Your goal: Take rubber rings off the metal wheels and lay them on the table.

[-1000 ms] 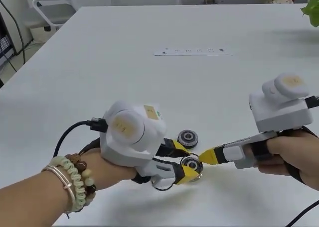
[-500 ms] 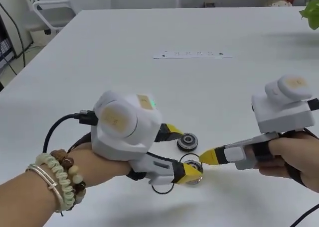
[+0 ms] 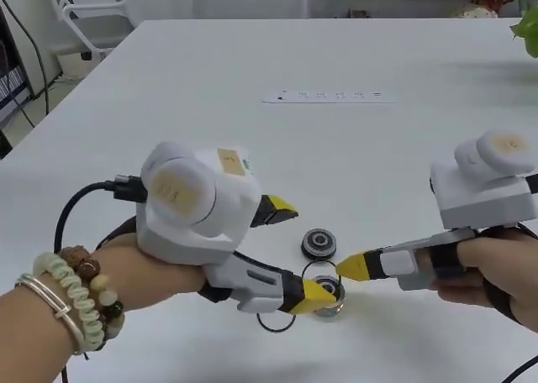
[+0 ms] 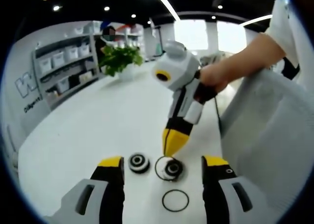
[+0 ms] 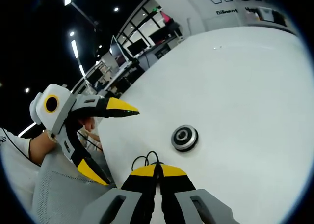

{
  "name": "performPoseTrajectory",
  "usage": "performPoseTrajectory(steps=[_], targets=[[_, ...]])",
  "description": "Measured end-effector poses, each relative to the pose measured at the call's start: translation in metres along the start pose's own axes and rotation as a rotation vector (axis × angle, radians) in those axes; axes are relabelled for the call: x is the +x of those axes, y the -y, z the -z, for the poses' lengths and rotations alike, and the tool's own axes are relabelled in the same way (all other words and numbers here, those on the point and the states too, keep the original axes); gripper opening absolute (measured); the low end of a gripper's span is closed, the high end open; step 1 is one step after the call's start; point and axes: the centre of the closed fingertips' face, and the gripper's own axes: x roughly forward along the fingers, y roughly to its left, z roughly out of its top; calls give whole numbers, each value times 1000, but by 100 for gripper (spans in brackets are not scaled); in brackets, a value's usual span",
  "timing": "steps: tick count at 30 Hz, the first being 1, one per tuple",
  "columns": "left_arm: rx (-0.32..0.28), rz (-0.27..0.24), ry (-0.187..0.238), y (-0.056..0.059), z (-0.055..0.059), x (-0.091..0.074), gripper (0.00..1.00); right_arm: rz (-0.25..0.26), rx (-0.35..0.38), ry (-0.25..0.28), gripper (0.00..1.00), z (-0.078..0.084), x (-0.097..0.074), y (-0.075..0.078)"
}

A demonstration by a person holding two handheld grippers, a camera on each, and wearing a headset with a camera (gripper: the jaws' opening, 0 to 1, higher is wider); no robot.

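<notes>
Rubber ring (image 4: 156, 168) lay as a thin black loop around one small metal wheel (image 4: 173, 169) on the white table (image 3: 378, 165), no longer seated tight on it. The right gripper (image 5: 158, 171) was closed, its yellow tips pressed together on the far edge of that loop; in its own view, thin black strands curved up from between the tips. The left gripper (image 4: 164, 161) stood wide open, gripping nothing, with one jaw on each side of the work. In the head view its lower jaw reached over the near side of that wheel, though whether it touched could not be told, and its upper jaw pointed away above the table.

A second wheel (image 3: 320, 243) sat flat just beside the first, apart from both grippers, its dark ring still fitted around the rim. A second ring (image 3: 276, 322) lay flat and free on the table, near the first wheel on the person's side, just below the left gripper's lower jaw in the head view.
</notes>
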Motion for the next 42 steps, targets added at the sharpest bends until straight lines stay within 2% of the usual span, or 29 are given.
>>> performPoseTrajectory(steps=[6, 9, 10, 13, 15, 18, 20, 21, 23, 29, 34, 42], targets=[[-30, -8, 36, -5, -9, -9, 66, 5, -34, 24, 0, -7, -6, -8], [-127, 12, 124, -6, -26, -16, 67, -4, -41, 44, 0, -13, -8, -13], [-140, 5, 135, -9, -28, -19, 67, -1, -49, 51, 0, -15, -9, -14], [-135, -34, 148, -19, -34, -35, 69, 3, -72, 51, 0, -16, -9, -16], [-134, -49, 158, -21, -37, -41, 71, -1, -81, 51, 0, -17, -8, -18], [-138, -72, 170, -24, -39, -61, 72, -8, -89, 50, 0, -17, -7, -20], [-127, -90, 149, -26, -35, -72, 73, -12, -97, 51, 0, -18, -6, -23], [-109, -112, 120, -28, -28, -78, 73, -16, -100, 51, 0, -19, -5, -24], [-93, -137, 100, -28, -22, -88, 73, -21, -103, 55, 0, -20, -5, -26], [-142, -157, 105, -21, -8, -111, 75, -36, -113, 70, 0, -25, -4, -34], [-152, -177, 72, -12, 11, -121, 75, -53, -118, 82, 0, -28, -2, -42], [-206, -190, 75, 0, 27, -124, 75, -94, -135, 83, 0, -29, 7, -62]])
